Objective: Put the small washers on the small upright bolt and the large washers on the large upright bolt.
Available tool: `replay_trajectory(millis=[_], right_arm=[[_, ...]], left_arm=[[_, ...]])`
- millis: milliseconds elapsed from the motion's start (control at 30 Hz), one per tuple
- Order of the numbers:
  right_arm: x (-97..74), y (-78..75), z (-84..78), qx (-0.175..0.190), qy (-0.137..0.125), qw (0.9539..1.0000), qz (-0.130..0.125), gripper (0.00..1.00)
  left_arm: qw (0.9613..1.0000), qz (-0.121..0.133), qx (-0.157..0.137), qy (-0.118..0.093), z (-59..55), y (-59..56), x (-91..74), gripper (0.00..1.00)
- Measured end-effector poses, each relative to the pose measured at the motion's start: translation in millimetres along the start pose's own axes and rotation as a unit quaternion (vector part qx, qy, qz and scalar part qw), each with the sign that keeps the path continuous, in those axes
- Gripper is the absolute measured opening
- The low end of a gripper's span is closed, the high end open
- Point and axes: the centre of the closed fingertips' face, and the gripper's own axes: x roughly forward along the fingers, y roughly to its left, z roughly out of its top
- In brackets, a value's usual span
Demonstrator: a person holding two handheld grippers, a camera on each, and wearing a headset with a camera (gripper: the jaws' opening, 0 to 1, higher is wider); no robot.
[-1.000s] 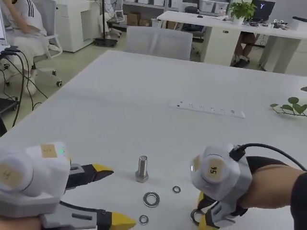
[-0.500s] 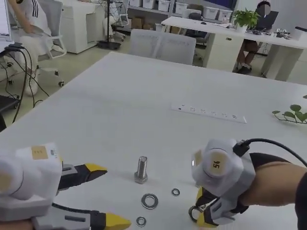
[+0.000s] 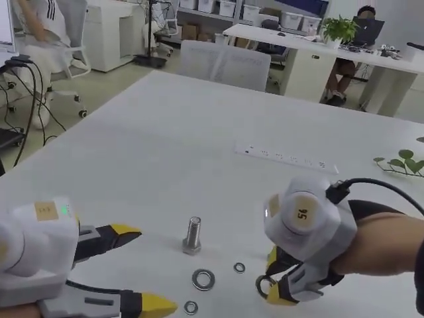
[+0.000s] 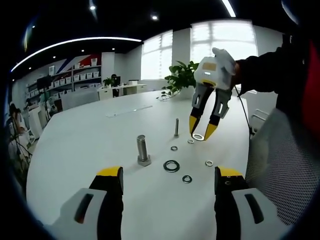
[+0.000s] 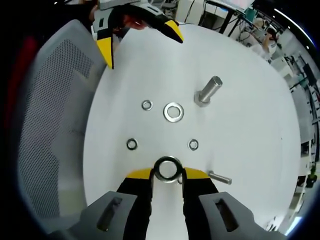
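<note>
Two grippers sit nearest: left gripper [image 3: 149, 268] gaping empty, right gripper [image 3: 269, 286] pinching a large washer [image 5: 167, 168] above the table [image 3: 165, 152]. Loose washers [image 3: 203, 279] lie between them. Farther stands the large bolt [image 3: 192, 235]; the small bolt [image 4: 176, 127] stands beside the right gripper.

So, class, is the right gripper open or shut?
Shut: the right gripper clamps a washer between its yellow tips.

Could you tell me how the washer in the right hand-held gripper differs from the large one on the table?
The held silver ring washer is pinched in the right hand-held gripper, near the thin small bolt; the free silver washer lies loose on the white table by the thick large bolt. Both look similarly large.
</note>
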Motion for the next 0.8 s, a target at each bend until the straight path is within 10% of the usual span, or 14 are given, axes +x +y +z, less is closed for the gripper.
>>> replay_trajectory(millis=[800], right_arm=[[-42.2, -28.4, 45.9, -0.031, -0.019, 0.9992, -0.020, 0.23]], left_arm=[[0.9997, 0.021, 0.003, -0.014, 1.1, 1.1, -11.4, 0.75]])
